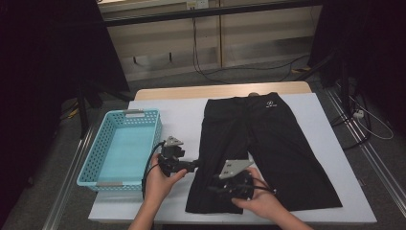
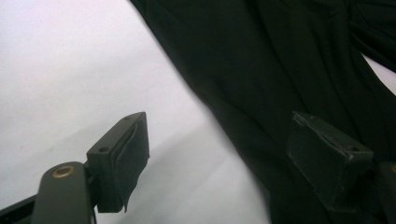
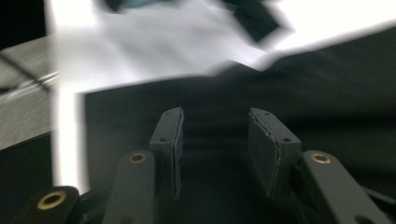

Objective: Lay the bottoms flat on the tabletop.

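Black shorts lie flat on the white table, waistband at the far side and legs toward me. My left gripper is open at the outer edge of the shorts' left leg. In the left gripper view one pad is over the white table and the other over the black cloth. My right gripper is over the lower part of the same leg, near its hem. In the right gripper view it stands open just above the dark fabric, with nothing between the jaws.
A light blue plastic basket sits on the left part of the table, next to my left hand. The table's near edge runs just under my hands. Cables and dark stands are on the floor beyond the far edge.
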Demonstrator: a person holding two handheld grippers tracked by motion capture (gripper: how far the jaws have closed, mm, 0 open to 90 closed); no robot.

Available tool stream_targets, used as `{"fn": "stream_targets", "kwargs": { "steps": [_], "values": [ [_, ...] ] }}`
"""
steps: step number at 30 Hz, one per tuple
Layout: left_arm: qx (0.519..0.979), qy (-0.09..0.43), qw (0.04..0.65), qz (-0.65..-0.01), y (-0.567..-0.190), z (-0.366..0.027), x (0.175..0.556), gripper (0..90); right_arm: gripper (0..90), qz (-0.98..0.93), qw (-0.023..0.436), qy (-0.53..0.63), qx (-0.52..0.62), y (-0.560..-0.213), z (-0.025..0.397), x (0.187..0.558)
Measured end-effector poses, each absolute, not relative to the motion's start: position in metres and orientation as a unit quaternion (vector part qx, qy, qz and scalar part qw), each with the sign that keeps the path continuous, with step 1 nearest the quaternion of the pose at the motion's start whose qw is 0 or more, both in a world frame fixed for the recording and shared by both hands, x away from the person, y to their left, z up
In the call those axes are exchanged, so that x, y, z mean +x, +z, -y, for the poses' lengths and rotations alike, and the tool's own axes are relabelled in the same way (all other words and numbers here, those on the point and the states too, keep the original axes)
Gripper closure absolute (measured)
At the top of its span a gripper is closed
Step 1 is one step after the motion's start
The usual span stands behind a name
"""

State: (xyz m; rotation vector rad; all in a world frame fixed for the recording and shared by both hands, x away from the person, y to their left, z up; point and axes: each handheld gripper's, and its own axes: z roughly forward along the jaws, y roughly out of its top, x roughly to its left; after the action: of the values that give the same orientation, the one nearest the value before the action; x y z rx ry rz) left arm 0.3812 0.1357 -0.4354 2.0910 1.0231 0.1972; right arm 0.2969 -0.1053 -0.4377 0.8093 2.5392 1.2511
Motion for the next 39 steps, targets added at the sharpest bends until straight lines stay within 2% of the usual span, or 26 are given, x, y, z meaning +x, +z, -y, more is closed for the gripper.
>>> {"fn": "stream_targets", "kwargs": {
  "steps": [3,7,11,17,18,19,23,25,27,31,33,34,35,39],
  "values": [
    [0.824,0.080,0.391,-0.403,-0.436,-0.137,0.381,21.1,58.4,-0.856,0.138,0.390,0.310,-0.441,0.129,0.310],
    [0.826,0.080,0.389,-0.399,-0.437,-0.136,0.381,20.6,61.1,-0.844,0.155,0.373,0.355,-0.444,0.152,0.323],
    [0.831,0.080,0.381,-0.398,-0.441,-0.132,0.380,21.8,64.3,-0.836,0.164,0.359,0.382,-0.446,0.164,0.326],
    [0.833,0.089,0.368,-0.404,-0.449,-0.129,0.383,31.1,67.7,-0.834,0.159,0.339,0.405,-0.455,0.169,0.327],
    [0.833,0.090,0.366,-0.405,-0.450,-0.128,0.384,31.9,73.0,-0.832,0.155,0.341,0.408,-0.455,0.170,0.327],
    [0.832,0.088,0.366,-0.407,-0.451,-0.128,0.384,34.2,84.0,-0.836,0.149,0.341,0.402,-0.454,0.170,0.326],
    [0.832,0.092,0.367,-0.406,-0.453,-0.124,0.387,38.9,88.9,-0.841,0.135,0.335,0.403,-0.452,0.173,0.325],
    [0.831,0.093,0.371,-0.404,-0.453,-0.122,0.387,44.9,89.4,-0.841,0.130,0.332,0.407,-0.450,0.177,0.325],
    [0.830,0.087,0.376,-0.403,-0.453,-0.118,0.388,46.8,89.5,-0.840,0.125,0.333,0.409,-0.450,0.181,0.324],
    [0.843,0.100,0.365,-0.384,-0.453,-0.110,0.386,59.0,89.5,-0.840,0.122,0.333,0.410,-0.448,0.184,0.324],
    [0.844,0.102,0.363,-0.381,-0.453,-0.109,0.386,72.4,89.2,-0.840,0.125,0.334,0.410,-0.448,0.184,0.323],
    [0.847,0.086,0.360,-0.381,-0.452,-0.111,0.387,78.2,89.0,-0.840,0.125,0.335,0.409,-0.448,0.184,0.322],
    [0.842,0.071,0.366,-0.391,-0.452,-0.112,0.388,90.0,88.8,-0.839,0.124,0.337,0.408,-0.448,0.184,0.322],
    [0.840,0.082,0.360,-0.398,-0.449,-0.119,0.390,90.0,88.7,-0.843,0.121,0.340,0.399,-0.447,0.181,0.320]
  ]
}}
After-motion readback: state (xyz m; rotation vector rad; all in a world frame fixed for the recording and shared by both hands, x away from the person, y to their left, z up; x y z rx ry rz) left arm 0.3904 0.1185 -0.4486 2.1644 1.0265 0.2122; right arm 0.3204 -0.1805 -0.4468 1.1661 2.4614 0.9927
